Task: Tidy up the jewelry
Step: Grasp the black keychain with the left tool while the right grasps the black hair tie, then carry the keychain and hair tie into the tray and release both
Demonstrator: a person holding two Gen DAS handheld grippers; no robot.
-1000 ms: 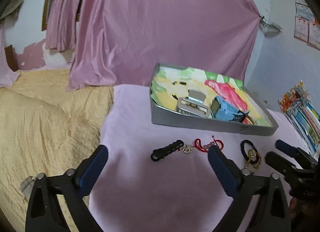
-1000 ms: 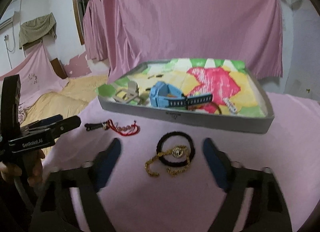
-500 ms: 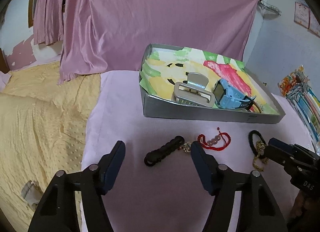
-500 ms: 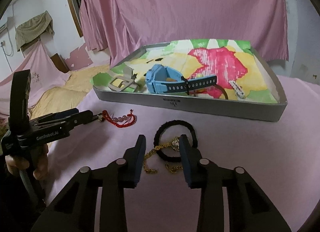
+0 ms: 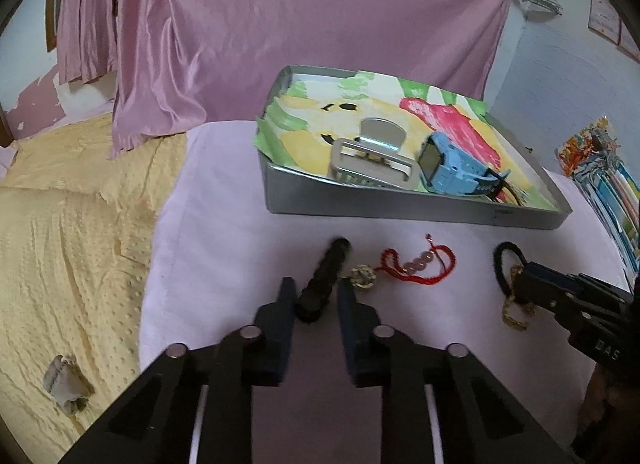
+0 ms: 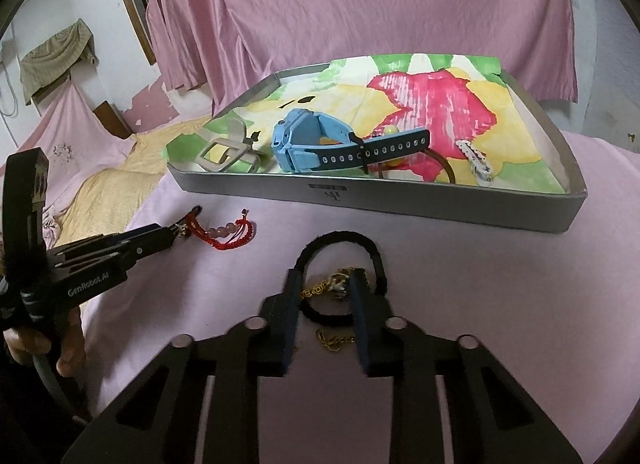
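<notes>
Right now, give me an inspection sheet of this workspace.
Surface: pink cloth, yellow bedspread beside it.
Job's things: black beaded bracelet, red cord bracelet, black hair tie with gold chain; tray holds blue watch, grey hair claw.
Clutter: crumpled scrap on bedspread.
Grippers: left gripper straddles beaded bracelet; right gripper straddles chain; closure unclear.
Cables: nothing seen.
Surroundings: pink curtains.

My two wrist cameras sit low and close over the pink cloth [image 5: 224, 200], facing the far tray [image 5: 400, 206], left beside right, both sharing the red bracelet [image 6: 234, 234].
</notes>
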